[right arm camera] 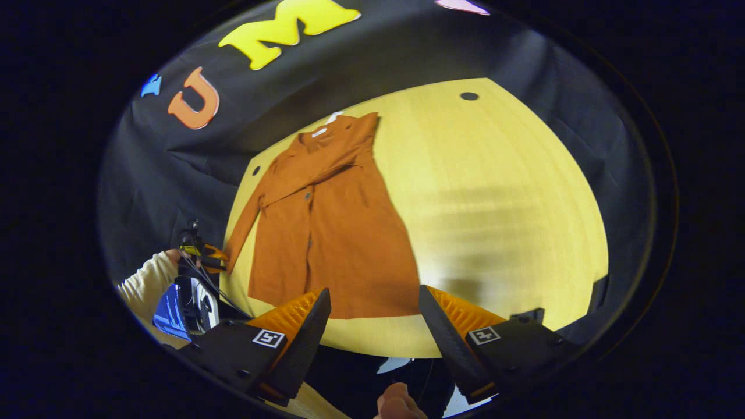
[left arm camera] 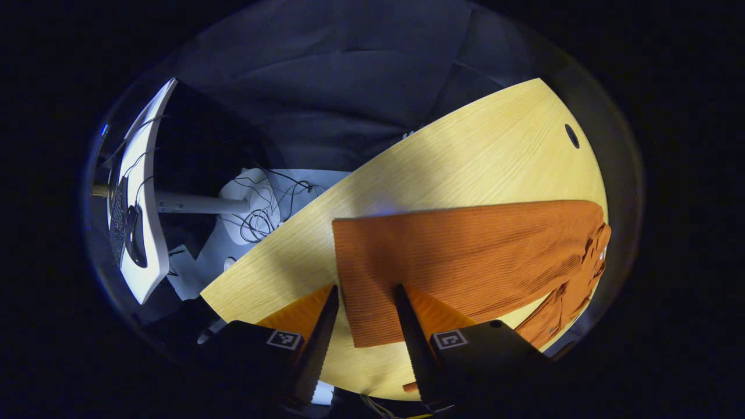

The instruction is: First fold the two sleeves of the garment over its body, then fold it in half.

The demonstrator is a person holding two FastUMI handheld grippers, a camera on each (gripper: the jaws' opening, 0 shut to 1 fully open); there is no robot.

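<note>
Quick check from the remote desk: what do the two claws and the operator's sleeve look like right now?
Each claw has two tapered, wedge-shaped fingers on dark blocky mounts, each mount bearing a small square black-and-white marker: left claw, right claw. In the right gripper view, the far hand's cream knit sleeve shows, with thin dark cables alongside.

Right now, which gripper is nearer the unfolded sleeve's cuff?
Left. The left gripper is right beside the cuff. The right gripper sits back off the hem, jaws open, with the garment body between it and the cuff.
</note>
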